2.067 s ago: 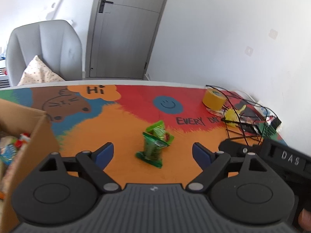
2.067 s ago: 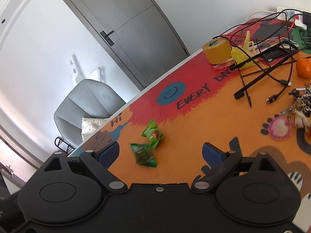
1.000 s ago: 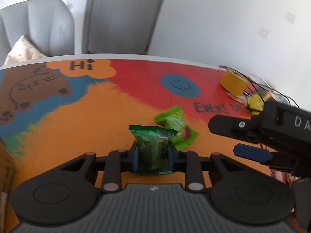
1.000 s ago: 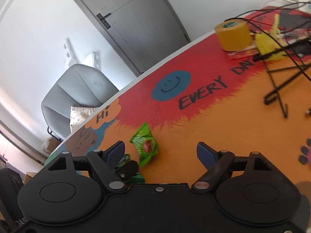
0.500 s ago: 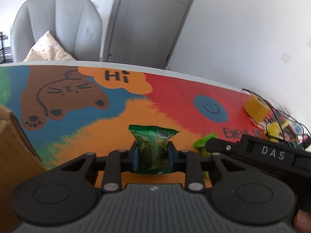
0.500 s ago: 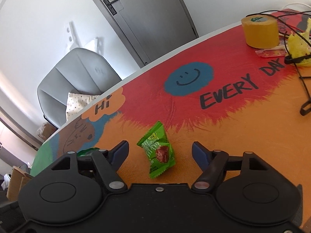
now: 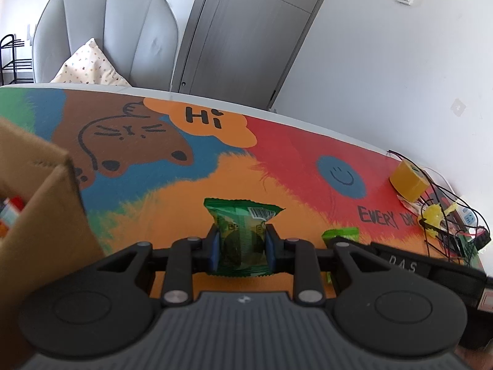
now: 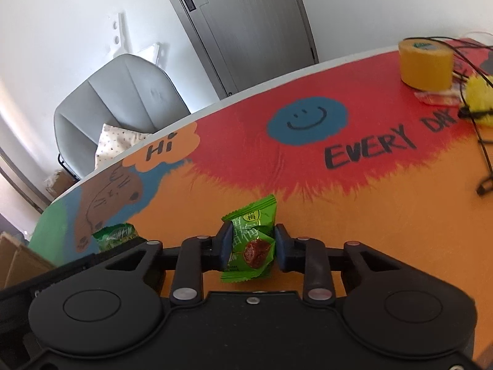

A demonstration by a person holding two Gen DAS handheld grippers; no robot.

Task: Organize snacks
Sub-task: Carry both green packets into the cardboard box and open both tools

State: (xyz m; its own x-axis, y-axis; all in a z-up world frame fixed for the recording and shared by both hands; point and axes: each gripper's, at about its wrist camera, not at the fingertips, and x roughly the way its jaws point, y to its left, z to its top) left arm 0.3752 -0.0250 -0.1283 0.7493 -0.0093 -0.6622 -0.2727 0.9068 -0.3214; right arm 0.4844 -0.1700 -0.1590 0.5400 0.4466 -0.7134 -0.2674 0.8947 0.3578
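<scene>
2 green snack packets, 1 per tongs. Left tongs (image 7: 241,248) clamp the dark green packet (image 7: 242,237) just above the desk (image 7: 191,191). Right tongs (image 8: 252,246) are closing, w/ the light green plum-candy packet (image 8: 251,240) between the pads, low over the orange patch. 1 cardboard box (image 7: 40,215) near left, some snacks inside. Far right: 1 yellow tape roll (image 8: 425,63), a tangle of black cables (image 7: 446,215). Behind the desk: 1 grey chair (image 7: 104,34) w/ 1 dotted cushion (image 7: 91,69).
</scene>
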